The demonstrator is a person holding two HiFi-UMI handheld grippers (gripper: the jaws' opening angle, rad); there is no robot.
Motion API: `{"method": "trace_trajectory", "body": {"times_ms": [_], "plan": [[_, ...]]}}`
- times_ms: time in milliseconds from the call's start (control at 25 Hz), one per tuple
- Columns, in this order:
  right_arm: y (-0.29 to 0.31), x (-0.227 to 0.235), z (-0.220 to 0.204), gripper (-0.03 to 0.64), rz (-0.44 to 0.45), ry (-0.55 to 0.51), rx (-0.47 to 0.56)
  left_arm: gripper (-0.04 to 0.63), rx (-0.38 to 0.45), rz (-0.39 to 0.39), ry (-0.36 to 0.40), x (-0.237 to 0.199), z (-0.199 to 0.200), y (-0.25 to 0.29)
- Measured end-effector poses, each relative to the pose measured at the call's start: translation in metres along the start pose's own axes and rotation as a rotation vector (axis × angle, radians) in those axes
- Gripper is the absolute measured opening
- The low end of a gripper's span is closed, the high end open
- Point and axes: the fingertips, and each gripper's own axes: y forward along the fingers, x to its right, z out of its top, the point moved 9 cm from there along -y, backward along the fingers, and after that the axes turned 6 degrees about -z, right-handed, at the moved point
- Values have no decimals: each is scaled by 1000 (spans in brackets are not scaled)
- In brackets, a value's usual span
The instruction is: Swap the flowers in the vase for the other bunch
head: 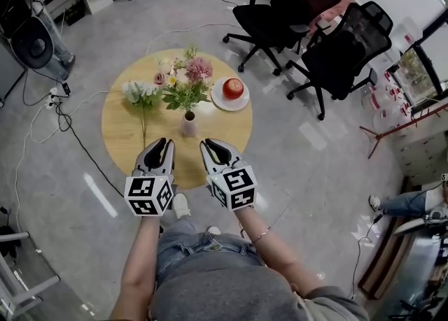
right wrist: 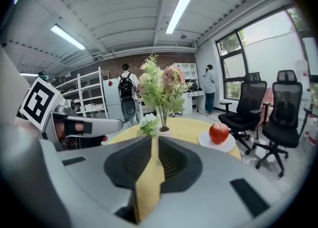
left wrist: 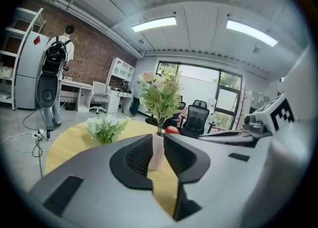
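A small pale pink vase stands on the round wooden table and holds a pink and green bouquet. To its left lies the other bunch, white flowers on long stems. Both grippers hover over the table's near edge, apart from the vase. My left gripper points at the vase with its jaws parted and nothing between them. My right gripper shows only a narrow slit between its empty jaws. The bouquet and white bunch lie ahead of it.
A red apple sits on a white plate right of the vase. Two black office chairs stand beyond the table. Cables trail across the floor at left. A person stands far off by a speaker.
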Motion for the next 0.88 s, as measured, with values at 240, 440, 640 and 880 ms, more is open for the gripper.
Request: {"method": "trace_trajectory", "body": {"times_ms": [240,440,640,880], "plan": [[26,-4,4,114,-20,9,-45,89,-21,-55,-4,-22,10,21],[47,-5,9,156,-41,3,-71,107,-38,-104,-14,-38,17,38],[64,-7,9,173,-69,-8,-92,132,-66,-160,-21,-47,19,51],[79,-4,9,202,-106,-16,-96,141,-80,-201,-21,-54,23,63]]}}
